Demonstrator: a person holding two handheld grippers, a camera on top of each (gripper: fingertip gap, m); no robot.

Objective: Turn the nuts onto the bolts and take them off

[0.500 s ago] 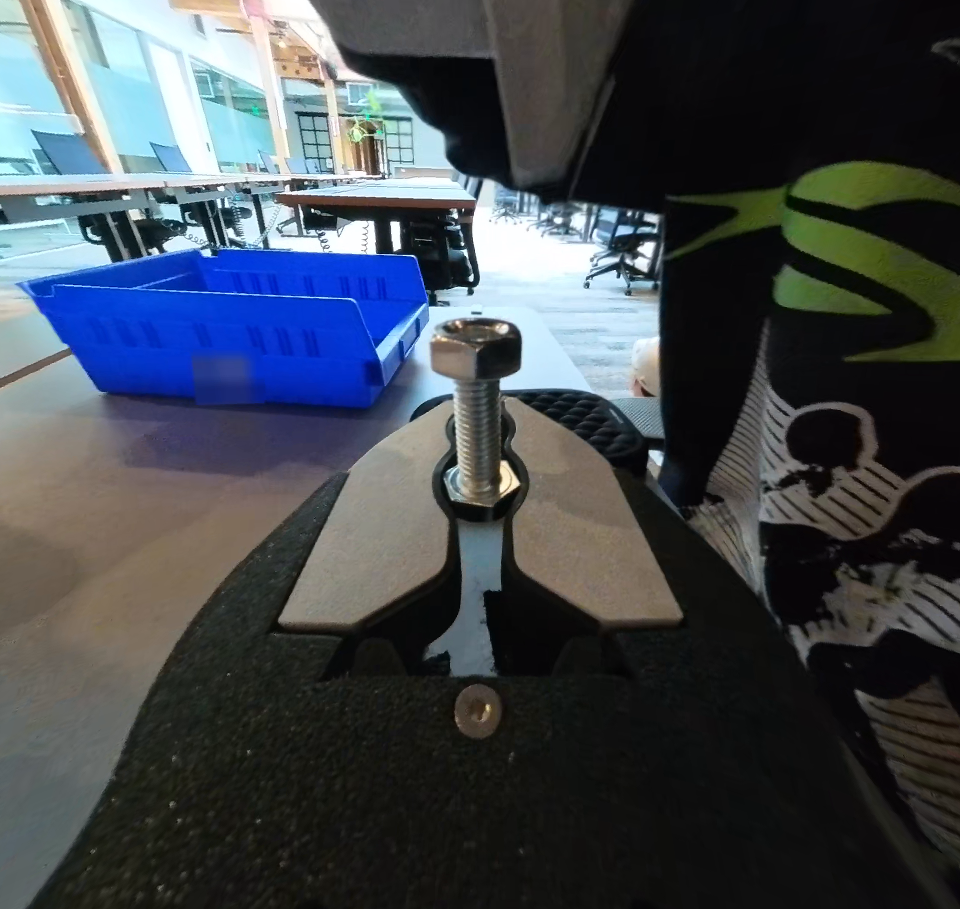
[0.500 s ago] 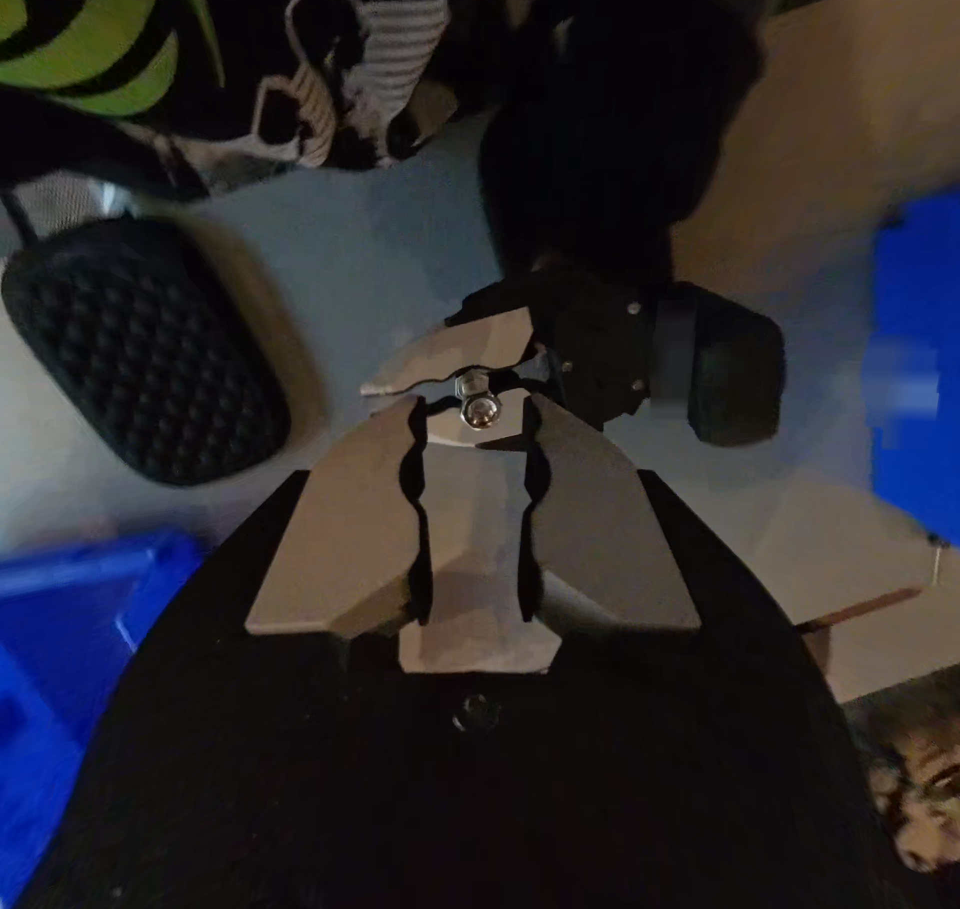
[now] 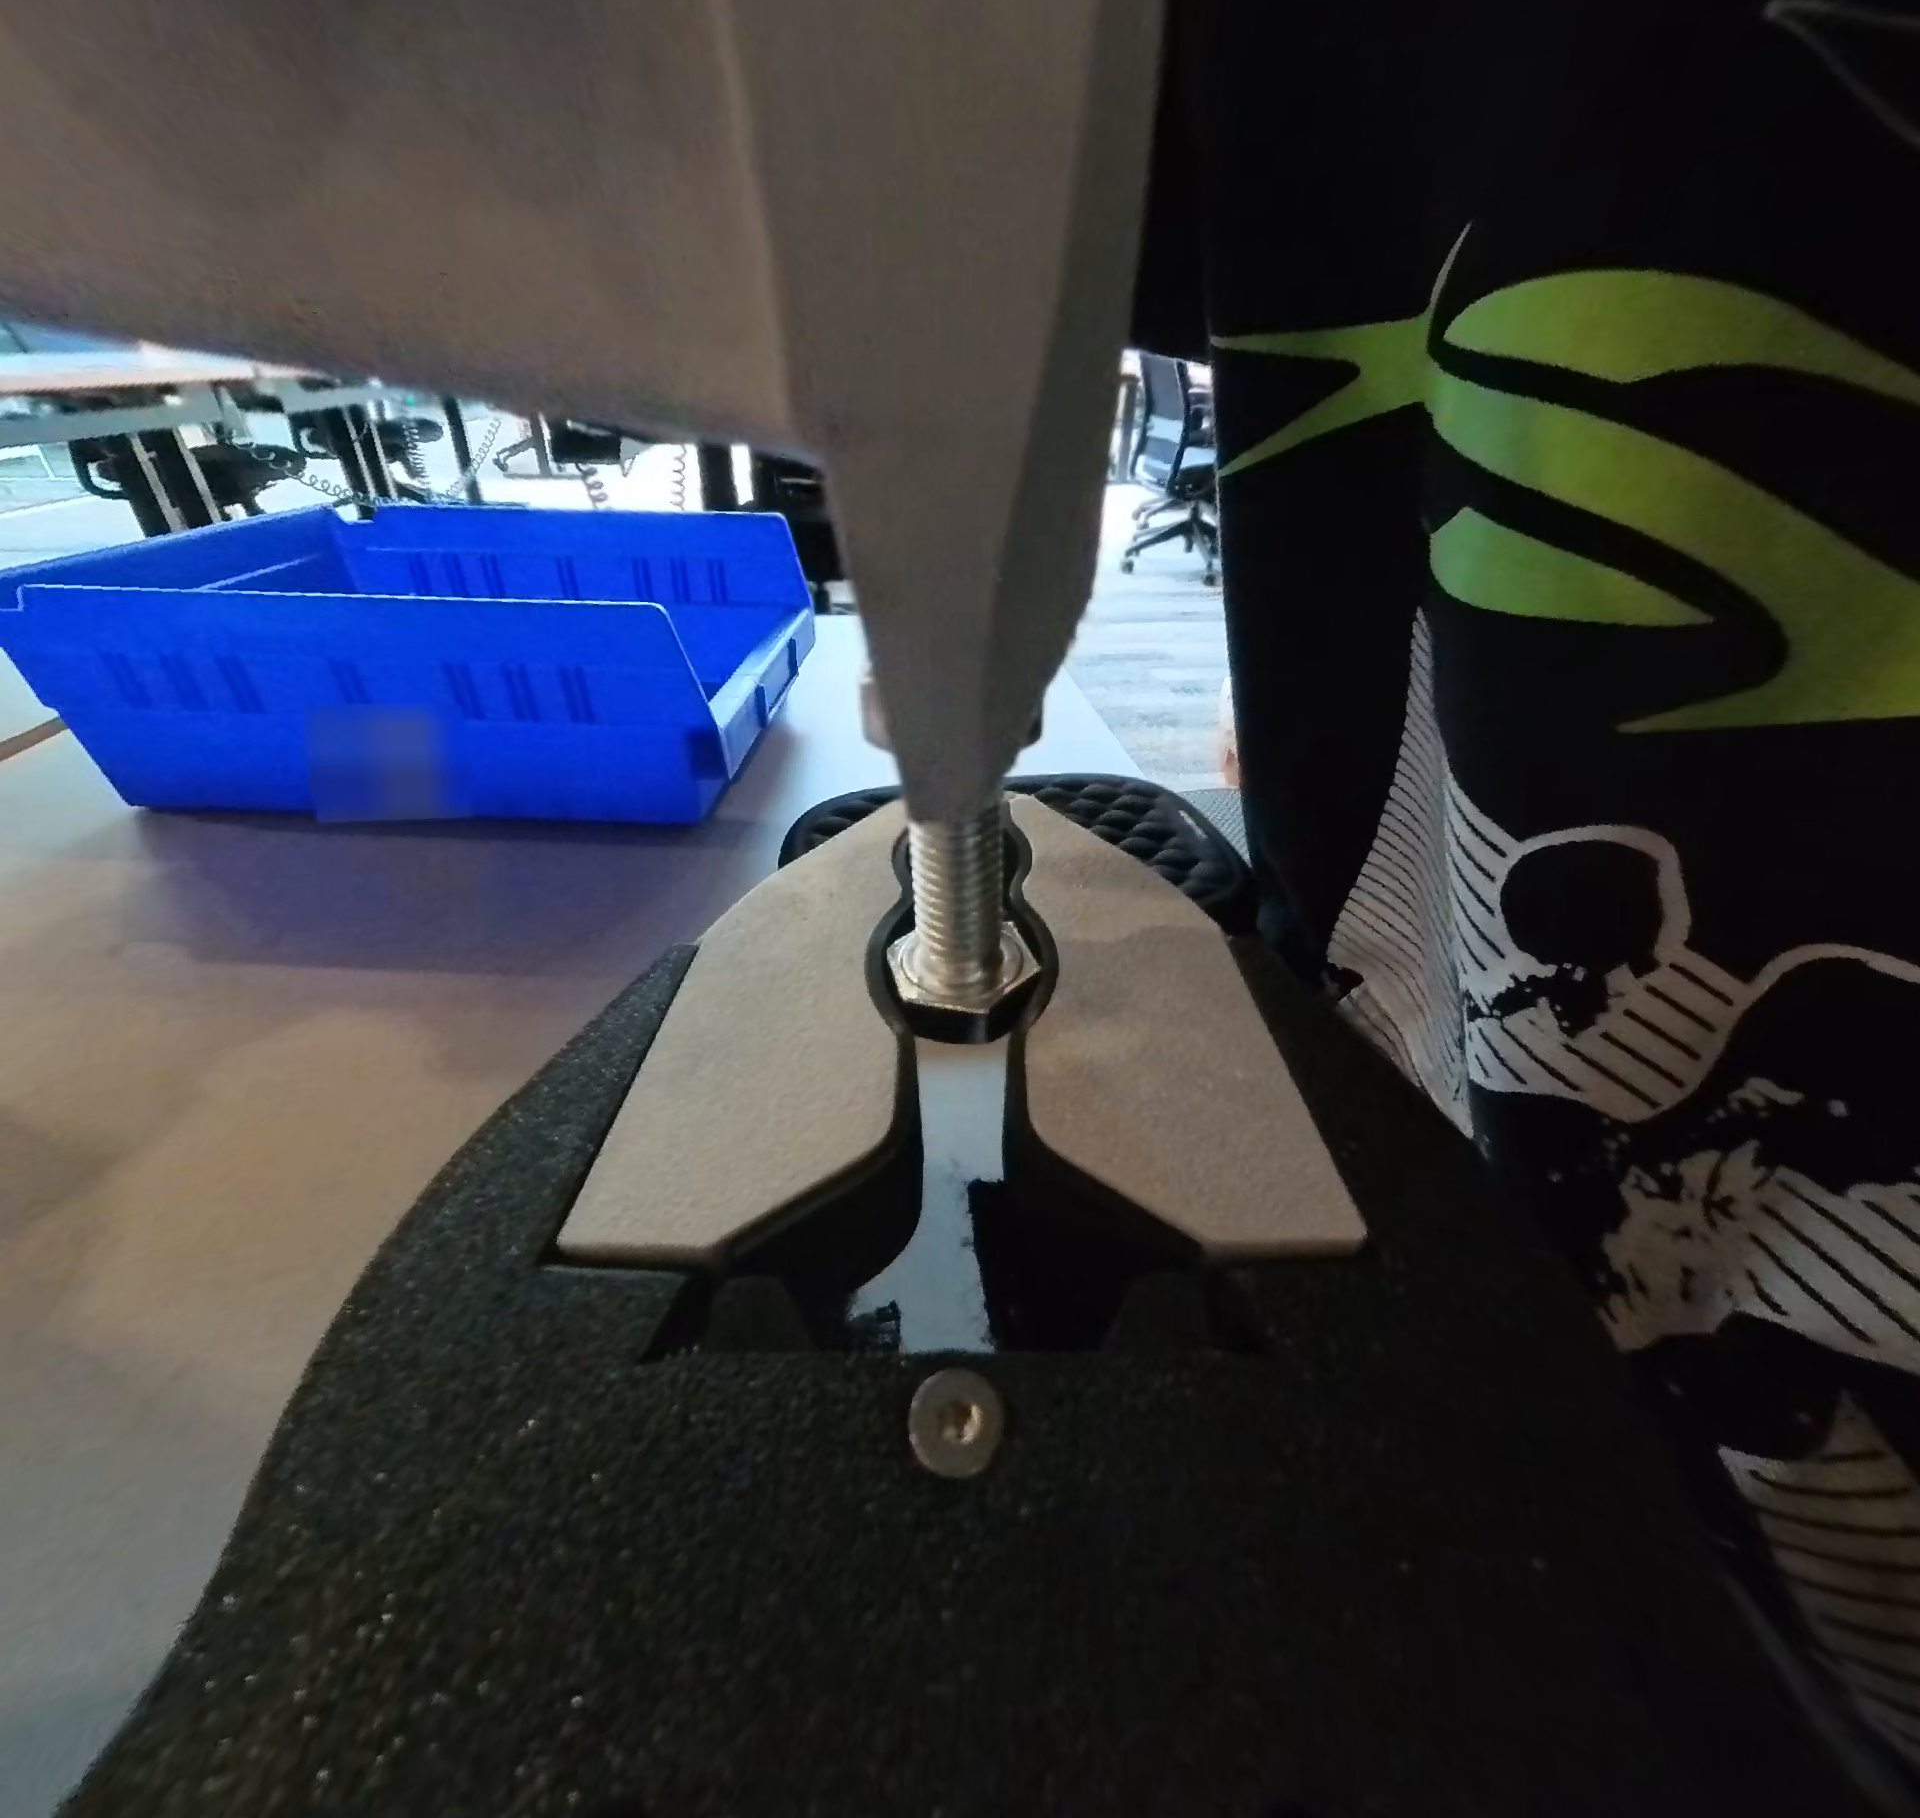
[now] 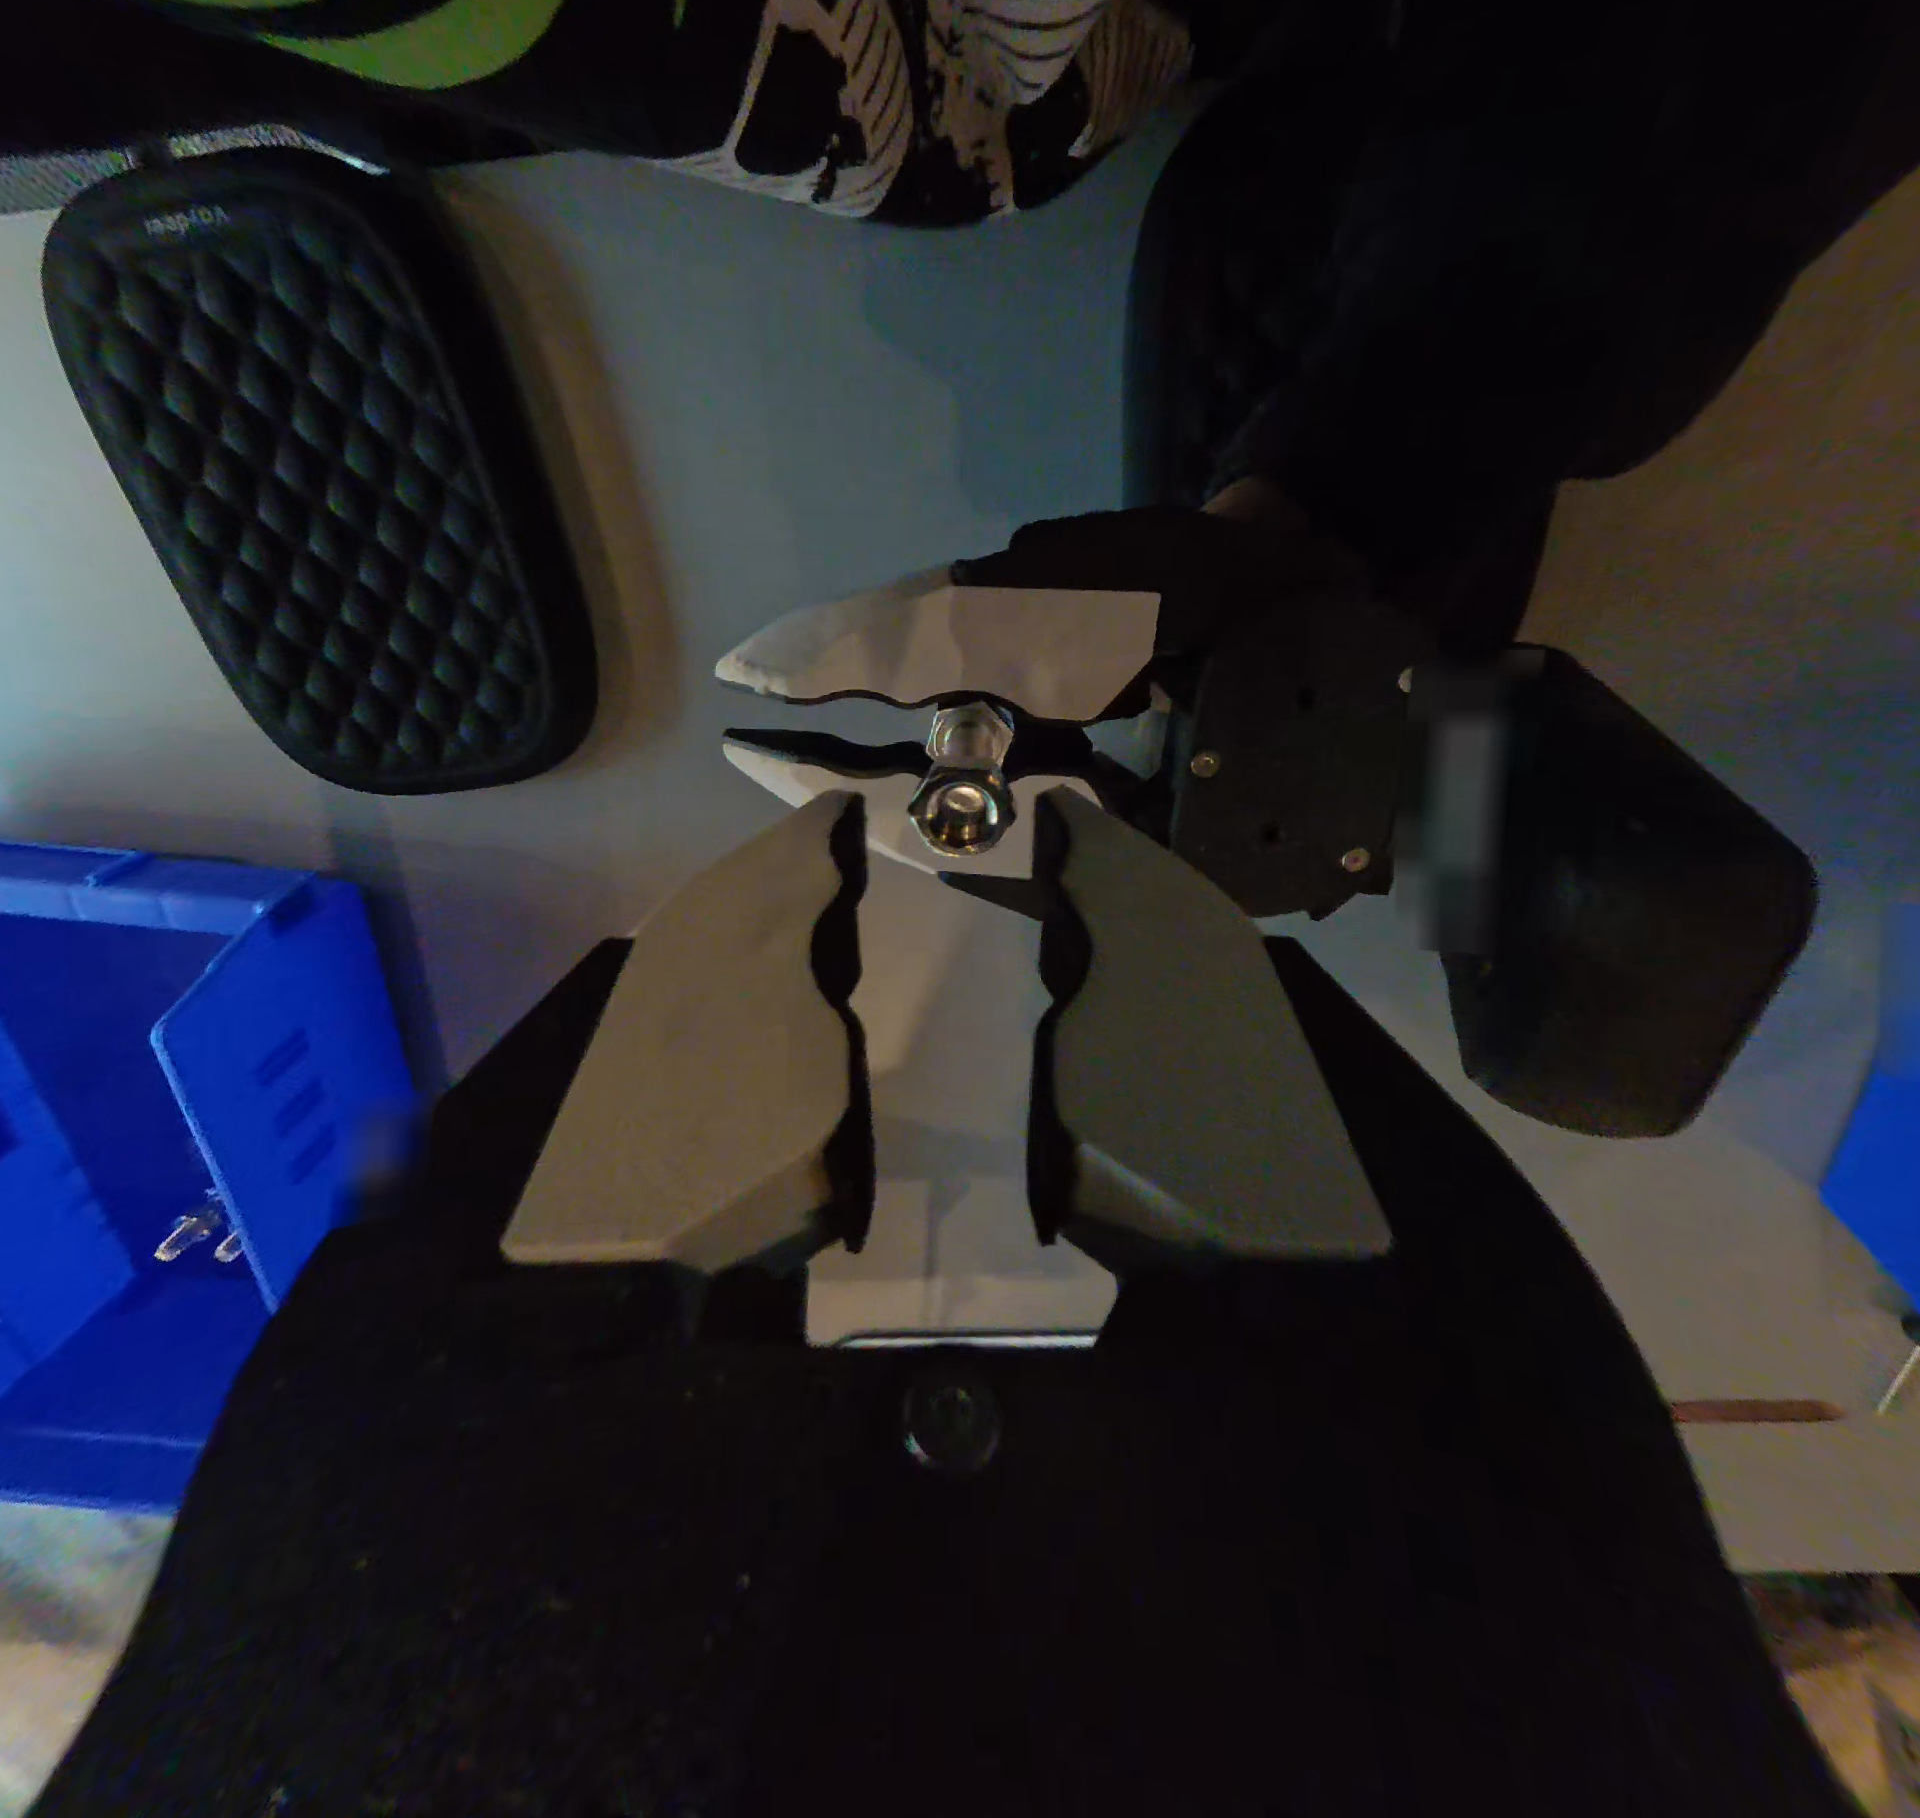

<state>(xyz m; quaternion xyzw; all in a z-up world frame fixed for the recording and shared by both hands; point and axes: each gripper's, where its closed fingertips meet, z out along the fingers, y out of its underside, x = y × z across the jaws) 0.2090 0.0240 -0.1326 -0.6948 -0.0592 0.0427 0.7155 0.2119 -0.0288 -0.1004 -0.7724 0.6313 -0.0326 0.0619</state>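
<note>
My left gripper (image 3: 956,823) is shut on a steel nut (image 3: 961,984) held in the notch between its grey fingers. A bolt (image 3: 956,885) is threaded through the nut and stands upright. In the right wrist view I look down on the bolt head (image 4: 961,812) and the nut (image 4: 971,729) below it in the left gripper (image 4: 727,706). My right gripper (image 4: 945,812) is open, its fingertips on either side of the bolt head with a gap on each side. In the left wrist view one of its fingers (image 3: 935,521) hides the bolt head.
A blue bin (image 3: 416,708) stands on the grey table (image 3: 260,1041) at the left. A second blue bin (image 4: 208,1093) holds a few small metal parts. A black textured pad (image 4: 312,501) lies near the table edge. A person's torso in a black printed shirt (image 3: 1610,521) is close behind. The tips of one gripper are about 6 centimeters away from the tips of the other.
My right gripper has come down from above, so its open fingers now straddle the bolt head and hide it in the left wrist view. The left gripper still holds the nut.
</note>
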